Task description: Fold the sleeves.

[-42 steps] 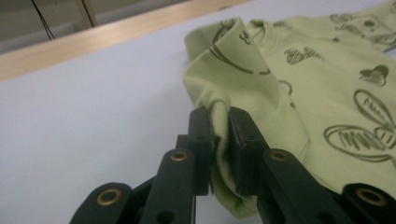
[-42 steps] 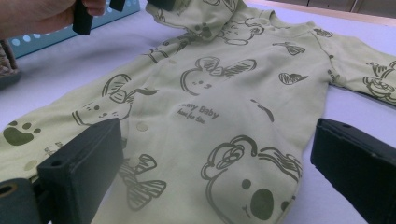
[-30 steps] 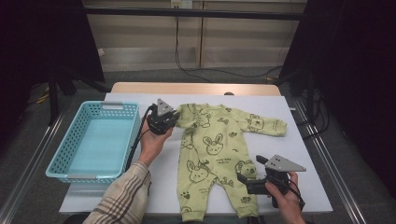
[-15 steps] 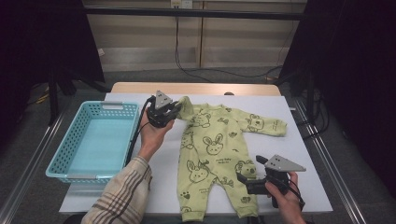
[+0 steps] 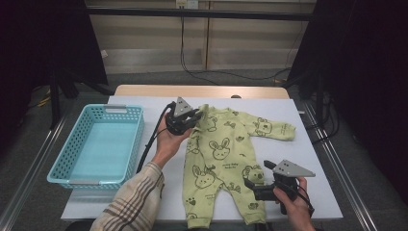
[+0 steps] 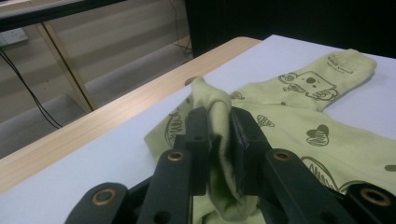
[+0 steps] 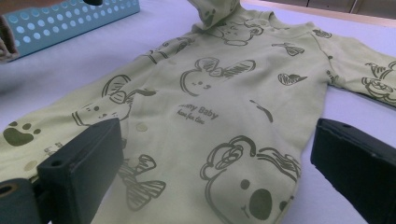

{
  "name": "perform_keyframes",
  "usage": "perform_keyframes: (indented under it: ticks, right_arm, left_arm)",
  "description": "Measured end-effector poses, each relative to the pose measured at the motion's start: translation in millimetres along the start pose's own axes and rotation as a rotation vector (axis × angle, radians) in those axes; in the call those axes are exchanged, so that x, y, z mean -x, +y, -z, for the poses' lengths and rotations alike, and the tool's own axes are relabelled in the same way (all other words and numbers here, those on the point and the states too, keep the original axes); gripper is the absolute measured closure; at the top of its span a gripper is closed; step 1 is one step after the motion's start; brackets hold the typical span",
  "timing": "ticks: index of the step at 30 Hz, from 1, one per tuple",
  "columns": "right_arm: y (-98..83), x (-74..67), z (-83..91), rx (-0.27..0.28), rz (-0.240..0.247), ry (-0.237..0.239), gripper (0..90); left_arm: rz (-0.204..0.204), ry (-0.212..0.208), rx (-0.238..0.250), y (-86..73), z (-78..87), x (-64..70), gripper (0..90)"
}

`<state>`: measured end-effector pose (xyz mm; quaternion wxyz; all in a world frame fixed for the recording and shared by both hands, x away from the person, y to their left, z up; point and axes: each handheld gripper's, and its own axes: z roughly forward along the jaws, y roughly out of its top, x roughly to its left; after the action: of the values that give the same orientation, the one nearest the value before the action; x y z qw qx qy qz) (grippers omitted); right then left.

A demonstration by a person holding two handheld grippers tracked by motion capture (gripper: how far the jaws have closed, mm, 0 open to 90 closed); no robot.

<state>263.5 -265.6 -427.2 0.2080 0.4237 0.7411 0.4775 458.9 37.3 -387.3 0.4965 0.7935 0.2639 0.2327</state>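
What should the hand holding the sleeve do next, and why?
Probably carry the pinched sleeve across onto the chest of the green baby suit. The left gripper is shut on that bunched sleeve and lifts it off the table, while the other sleeve lies flat. The right gripper waits open over one leg, so folding seems underway.

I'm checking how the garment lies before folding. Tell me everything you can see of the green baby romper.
The romper is pale green soft knit printed with dark rabbits, bears and hearts, snaps down the front. It lies flat, face up on the white table, legs toward the person, one sleeve stretched out flat. The other sleeve is bunched and pinched between the jaws of the left gripper. The right gripper hovers open over a leg.
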Motion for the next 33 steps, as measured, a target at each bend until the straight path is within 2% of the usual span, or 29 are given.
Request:
perform_keyframes:
  ticks: [4,7,10,13,19,24,31,33]
  right_arm:
    - [-0.1,0.3,-0.2,0.001,0.000,-0.002,2.3]
    - [-0.2,0.5,0.1,0.000,0.008,-0.004,2.3]
    - [-0.2,0.4,0.5,0.002,0.006,-0.001,2.3]
    - [-0.3,0.5,0.6,0.003,0.007,-0.001,2.3]
    - [-0.4,0.3,1.0,0.002,0.009,0.000,2.3]
    - [-0.3,0.2,1.0,0.005,0.012,0.006,2.3]
    - [-0.4,0.5,1.1,0.003,0.010,0.002,2.3]
    - [-0.4,0.2,1.2,0.004,0.011,0.003,2.3]
  left_arm:
    - [0.020,-0.019,-0.001,-2.5,-7.7,8.1,77.6]
    - [0.015,-0.034,-0.014,-6.1,-14.6,15.4,77.3]
    - [0.040,-0.052,-0.018,-9.7,-19.6,19.5,76.6]
    - [0.047,-0.080,-0.031,-13.4,-24.0,23.9,76.5]
    - [0.064,-0.110,-0.055,-18.7,-32.5,28.8,75.6]
    - [0.047,-0.120,-0.067,-23.2,-39.1,35.6,74.9]
    - [0.047,-0.141,-0.091,-27.3,-43.9,44.0,71.8]
    - [0.047,-0.155,-0.080,-27.8,-43.7,49.3,70.0]
